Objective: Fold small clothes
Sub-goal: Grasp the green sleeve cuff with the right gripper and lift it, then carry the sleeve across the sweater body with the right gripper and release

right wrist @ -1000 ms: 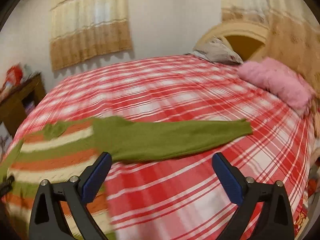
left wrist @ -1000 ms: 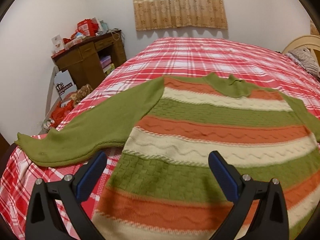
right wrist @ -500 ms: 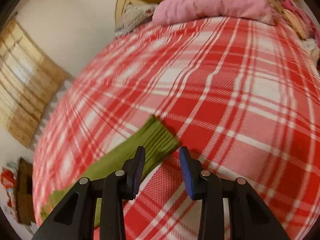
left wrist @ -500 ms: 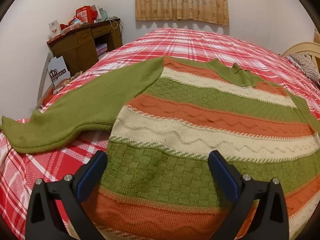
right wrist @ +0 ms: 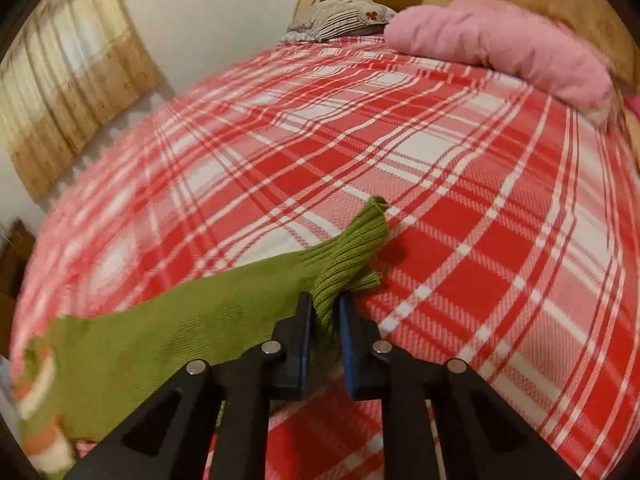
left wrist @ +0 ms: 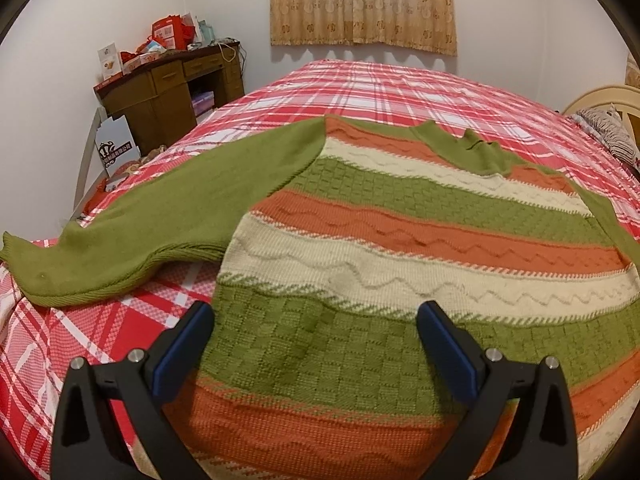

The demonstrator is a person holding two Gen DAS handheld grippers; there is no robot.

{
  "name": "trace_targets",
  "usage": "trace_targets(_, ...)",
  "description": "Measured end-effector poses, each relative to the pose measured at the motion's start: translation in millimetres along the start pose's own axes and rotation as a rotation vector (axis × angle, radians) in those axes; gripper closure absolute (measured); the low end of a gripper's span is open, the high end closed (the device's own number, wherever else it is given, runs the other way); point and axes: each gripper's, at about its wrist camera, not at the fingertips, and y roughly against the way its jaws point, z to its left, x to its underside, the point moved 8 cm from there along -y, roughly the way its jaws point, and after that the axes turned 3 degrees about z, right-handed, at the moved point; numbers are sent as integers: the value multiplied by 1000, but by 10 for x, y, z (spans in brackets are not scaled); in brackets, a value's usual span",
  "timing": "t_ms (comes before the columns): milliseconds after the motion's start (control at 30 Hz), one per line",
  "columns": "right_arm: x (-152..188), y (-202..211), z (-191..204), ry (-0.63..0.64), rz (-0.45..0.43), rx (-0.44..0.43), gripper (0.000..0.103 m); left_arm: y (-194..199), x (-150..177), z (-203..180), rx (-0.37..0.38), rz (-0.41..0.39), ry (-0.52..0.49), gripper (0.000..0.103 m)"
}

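A small knitted sweater (left wrist: 400, 248) with green, orange and cream stripes lies flat on the red plaid bed (left wrist: 380, 88). Its left green sleeve (left wrist: 152, 216) stretches out toward the bed's left edge. My left gripper (left wrist: 314, 344) is open and hovers low over the sweater's lower body. In the right wrist view my right gripper (right wrist: 325, 312) is shut on the ribbed cuff (right wrist: 352, 248) of the right green sleeve (right wrist: 180, 320), which is lifted slightly off the bed (right wrist: 440, 180).
A brown desk (left wrist: 168, 88) with red boxes stands left of the bed by the wall. A pink pillow (right wrist: 500, 44) and a striped pillow (right wrist: 340, 16) lie at the headboard. A curtain (left wrist: 362, 0) hangs on the far wall.
My right gripper moved to the right sleeve's cuff, closed on it and raised it. My left gripper drifted a little closer over the sweater body and stayed open.
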Motion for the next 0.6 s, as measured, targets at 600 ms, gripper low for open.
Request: trace_targets(600,814,1573,3079,292,21,-570,90,35,7,18,47,23,-22,0)
